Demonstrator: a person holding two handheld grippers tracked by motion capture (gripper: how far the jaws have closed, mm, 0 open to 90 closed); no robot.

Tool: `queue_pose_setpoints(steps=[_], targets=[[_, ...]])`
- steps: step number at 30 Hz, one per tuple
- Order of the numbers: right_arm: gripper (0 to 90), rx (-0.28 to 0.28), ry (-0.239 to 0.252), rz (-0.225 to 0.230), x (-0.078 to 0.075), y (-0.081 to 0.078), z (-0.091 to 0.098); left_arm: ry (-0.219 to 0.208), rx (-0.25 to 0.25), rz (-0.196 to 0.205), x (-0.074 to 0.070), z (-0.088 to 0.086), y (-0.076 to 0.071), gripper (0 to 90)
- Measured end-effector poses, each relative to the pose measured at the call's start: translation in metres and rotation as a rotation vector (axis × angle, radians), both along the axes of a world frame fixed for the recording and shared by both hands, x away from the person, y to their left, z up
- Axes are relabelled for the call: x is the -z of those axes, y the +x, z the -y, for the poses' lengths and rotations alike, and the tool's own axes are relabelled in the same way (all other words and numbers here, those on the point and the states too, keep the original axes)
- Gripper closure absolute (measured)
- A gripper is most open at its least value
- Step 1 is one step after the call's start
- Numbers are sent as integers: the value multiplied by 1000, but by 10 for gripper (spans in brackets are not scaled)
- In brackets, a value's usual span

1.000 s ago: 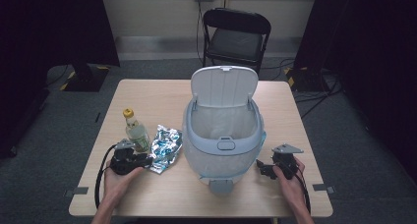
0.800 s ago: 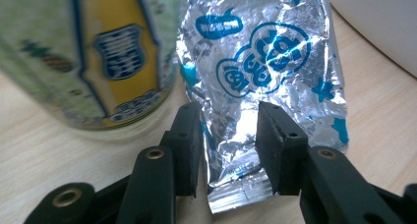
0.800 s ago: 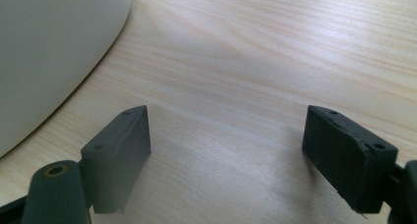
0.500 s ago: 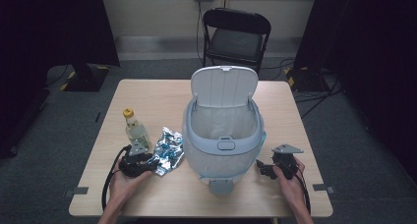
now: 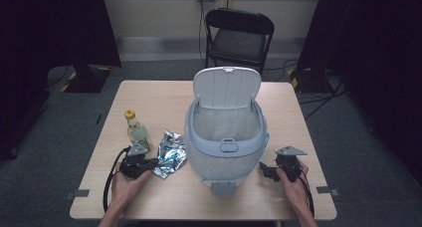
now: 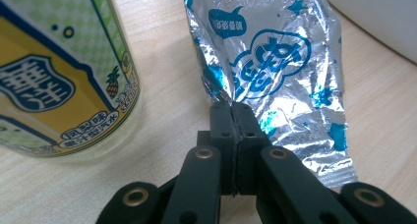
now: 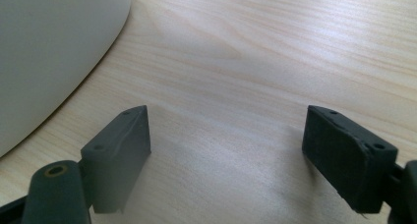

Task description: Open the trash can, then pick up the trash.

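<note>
A crumpled silver and blue foil wrapper (image 5: 171, 155) (image 6: 280, 62) lies on the table, left of the white bin (image 5: 199, 142). My left gripper (image 5: 152, 162) (image 6: 231, 106) has just been closing, and its jaws now meet on the wrapper's near corner. A yellow-labelled drink bottle (image 5: 137, 132) (image 6: 59, 71) stands upright just left of that gripper. Right of the bin, my right gripper (image 5: 263, 170) (image 7: 226, 140) rests low over bare wood, open, with nothing between its jaws.
The bin's lid stands raised and a clear liner shows inside. Its curved wall (image 7: 49, 52) is close on the right gripper's left. A black folding chair (image 5: 239, 38) stands beyond the table's far edge. The table's front edge lies near both hands.
My left gripper has edged a little right and nearer, onto the wrapper's corner. The right gripper has kept still.
</note>
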State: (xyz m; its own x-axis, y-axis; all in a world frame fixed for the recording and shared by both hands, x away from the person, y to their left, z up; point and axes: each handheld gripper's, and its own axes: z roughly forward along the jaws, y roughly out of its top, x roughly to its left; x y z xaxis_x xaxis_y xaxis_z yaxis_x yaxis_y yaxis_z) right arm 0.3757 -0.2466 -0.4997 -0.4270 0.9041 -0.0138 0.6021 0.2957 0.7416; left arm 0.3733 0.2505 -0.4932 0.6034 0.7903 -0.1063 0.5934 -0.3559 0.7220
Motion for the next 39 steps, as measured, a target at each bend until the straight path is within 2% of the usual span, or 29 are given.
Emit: queue_pose_setpoints(steps=[11, 19, 26, 30, 32, 39], targets=[[173, 0, 0, 0, 0, 0, 0, -49, -19, -7, 2, -4, 0, 898], [174, 0, 0, 0, 0, 0, 0, -76, -32, 29, -2, -6, -4, 899], [173, 0, 0, 0, 0, 0, 0, -104, -52, 78, -11, -9, -10, 899], [173, 0, 0, 0, 0, 0, 0, -143, -56, 108, -16, -13, -13, 899], [174, 0, 0, 0, 0, 0, 0, -180, -70, 127, -19, -15, -15, 898], [173, 0, 0, 0, 0, 0, 0, -213, -100, 200, -31, -16, -20, 899]])
